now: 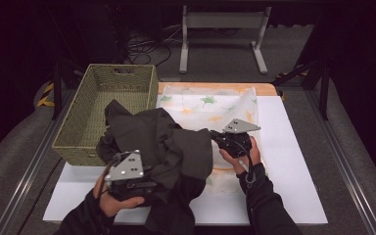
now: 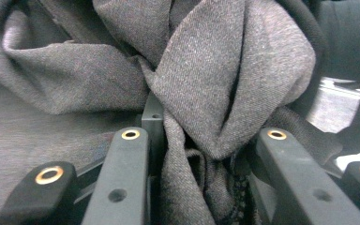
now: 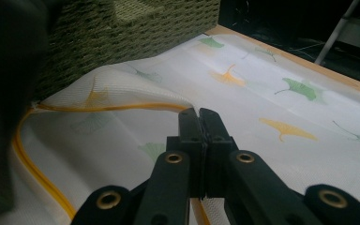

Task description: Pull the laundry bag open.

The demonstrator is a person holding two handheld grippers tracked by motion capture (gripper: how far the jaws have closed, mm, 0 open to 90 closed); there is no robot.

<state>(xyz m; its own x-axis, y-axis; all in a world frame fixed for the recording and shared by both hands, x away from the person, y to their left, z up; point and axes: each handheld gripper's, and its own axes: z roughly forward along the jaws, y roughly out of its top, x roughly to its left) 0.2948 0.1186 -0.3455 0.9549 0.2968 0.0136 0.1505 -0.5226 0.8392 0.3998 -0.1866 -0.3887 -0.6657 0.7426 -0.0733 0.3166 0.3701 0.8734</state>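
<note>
While the left gripper has a bunch of the dark grey woven garment wedged between its jaws, the right gripper is pinched tight on the orange-trimmed edge of the white mesh laundry bag with green and yellow leaf prints, lifting that edge so the mouth gapes.

What everything turns on, I'd say: the bag's opening faces the person's left, straight at the garment. In the right gripper view the raised orange zip edge arcs up off the table and the dark cloth looms at the left of that frame, just beside the gap. So the garment sits left of the mouth, heaped up and draped partly over the near rim of the olive woven wicker basket, with its right lobe already hanging over the bag's left part.

The left hand is the one carrying the load, so my guess is the shove goes rightward, along the bag's length toward its far closed end. Risk I'd flag: the cloth is bulky and the mouth is only held up at one spot, so folds could snag on the zip edge.
</note>
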